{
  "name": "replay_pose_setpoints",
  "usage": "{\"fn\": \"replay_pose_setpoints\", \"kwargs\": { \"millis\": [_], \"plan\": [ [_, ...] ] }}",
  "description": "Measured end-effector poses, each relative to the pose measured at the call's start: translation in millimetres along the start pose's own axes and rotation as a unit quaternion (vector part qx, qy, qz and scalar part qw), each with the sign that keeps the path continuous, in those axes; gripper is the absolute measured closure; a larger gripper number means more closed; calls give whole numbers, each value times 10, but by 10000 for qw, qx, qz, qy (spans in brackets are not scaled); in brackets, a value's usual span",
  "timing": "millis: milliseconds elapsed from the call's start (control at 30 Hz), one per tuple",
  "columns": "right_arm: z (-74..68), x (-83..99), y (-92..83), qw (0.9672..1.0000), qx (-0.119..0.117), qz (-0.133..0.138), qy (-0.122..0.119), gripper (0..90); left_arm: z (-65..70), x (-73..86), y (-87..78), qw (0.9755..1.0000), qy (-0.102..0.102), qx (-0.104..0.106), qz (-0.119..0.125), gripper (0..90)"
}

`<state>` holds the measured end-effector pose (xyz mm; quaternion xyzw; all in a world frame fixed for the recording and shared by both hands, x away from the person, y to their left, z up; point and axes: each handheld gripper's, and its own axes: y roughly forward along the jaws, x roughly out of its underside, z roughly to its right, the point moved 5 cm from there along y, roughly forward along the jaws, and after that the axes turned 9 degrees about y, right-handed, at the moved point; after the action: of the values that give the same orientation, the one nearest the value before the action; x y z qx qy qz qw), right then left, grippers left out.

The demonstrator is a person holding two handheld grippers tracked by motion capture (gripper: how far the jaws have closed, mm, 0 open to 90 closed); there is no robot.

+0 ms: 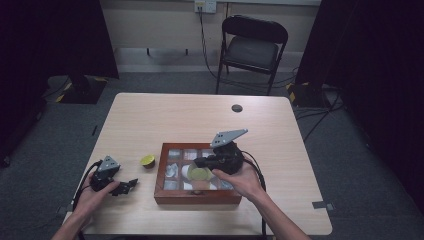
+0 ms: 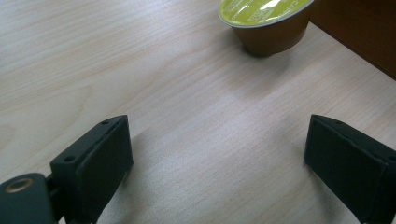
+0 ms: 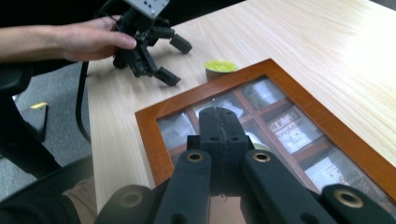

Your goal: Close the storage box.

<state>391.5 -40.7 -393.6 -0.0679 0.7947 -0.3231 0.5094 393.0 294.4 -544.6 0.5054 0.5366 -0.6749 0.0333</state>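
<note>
We see a light wooden bench [image 1: 200,115] carrying a brown wooden box [image 1: 197,196] with a glass-paned lid divided into small compartments, in which pale wrapped sachets show through the panes. The right gripper [image 3: 223,122] sits over the middle of that lid, held by the person's right hand [image 1: 240,180]; in the right gripper view its two black fingers are pressed together into one block above the glass, with nothing visible between them. In the high view a yellow-green round disc [image 1: 199,174] lies just under that gripper's tip, though we cannot tell whether it rests on the glass or beneath it. The left gripper [image 2: 217,154] rests low at the bench's near left corner, held by the left hand [image 1: 95,196], and its fingers are spread wide apart over bare wood, pinching nothing. A coffee capsule [image 2: 266,23] with a yellow-green foil top and brown body stands upright on the bench ahead of those fingers, apart from them and just beside the box's left wall. A small dark round spot [image 1: 237,108] marks the far side of the bench, and a black folding chair [image 1: 252,50] stands on the floor beyond it.
</note>
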Motion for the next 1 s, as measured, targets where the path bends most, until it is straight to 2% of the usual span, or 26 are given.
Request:
{"fn": "replay_pose_setpoints", "kwargs": {
  "millis": [167,467,633,867,1000],
  "plan": [
    [40,99,37,9998,-123,-37,157,894,0,0,0,10000,0,-1,1,72],
    [34,432,206,9983,-141,-526,200,872,1,0,1,10000,-1,-19,4,72],
    [67,572,237,9977,-105,-600,300,831,1,0,1,10000,-1,-17,3,72],
    [152,648,102,9982,173,-329,462,712,1,0,1,10000,1,-18,4,72],
    [250,717,-13,9972,373,-235,609,652,1,0,1,10000,1,-19,3,72]
  ]
}}
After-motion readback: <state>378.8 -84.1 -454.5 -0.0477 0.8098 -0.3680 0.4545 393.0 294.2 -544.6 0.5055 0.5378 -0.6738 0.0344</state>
